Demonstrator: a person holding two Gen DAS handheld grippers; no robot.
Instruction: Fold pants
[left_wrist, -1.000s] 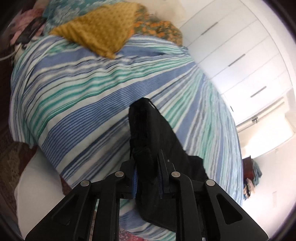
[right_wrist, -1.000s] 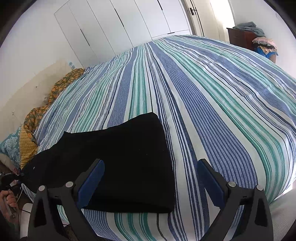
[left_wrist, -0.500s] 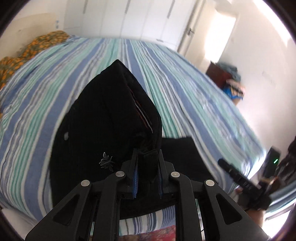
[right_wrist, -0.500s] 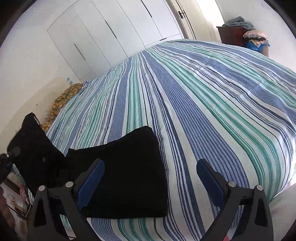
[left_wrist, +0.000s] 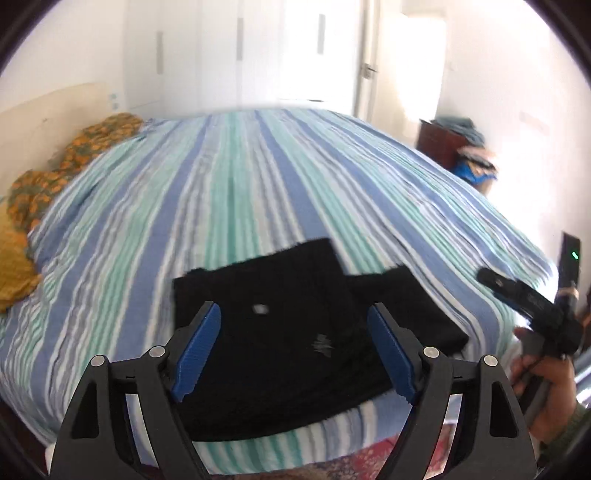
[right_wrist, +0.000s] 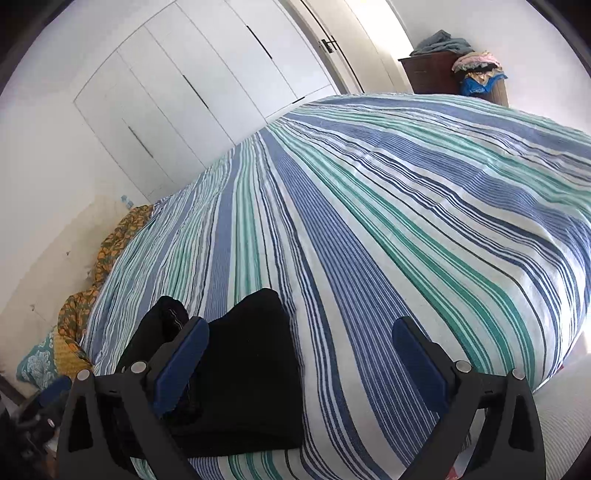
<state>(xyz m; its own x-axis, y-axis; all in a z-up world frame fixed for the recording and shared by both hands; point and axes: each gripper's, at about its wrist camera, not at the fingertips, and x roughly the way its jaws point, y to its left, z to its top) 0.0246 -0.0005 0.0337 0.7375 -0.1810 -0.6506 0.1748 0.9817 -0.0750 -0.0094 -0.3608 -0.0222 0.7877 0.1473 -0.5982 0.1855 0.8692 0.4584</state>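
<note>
One folded black fabric pants (left_wrist: 280, 332): lying on striped blue-green-white bedsheet (left_wrist: 258, 192)
Left gripper (left_wrist: 295, 350): fingers spread, empty
Right gripper (right_wrist: 301, 365): fingers spread, empty

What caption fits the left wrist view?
Open left tool above folded black pants on a striped bed.

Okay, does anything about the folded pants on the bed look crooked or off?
Slightly. In the left wrist view the top layer of the black pants sits askew: a lower layer sticks out on the right, so edges do not line up. They lie near the edge of the striped bedspread. Both grippers are open.
</note>
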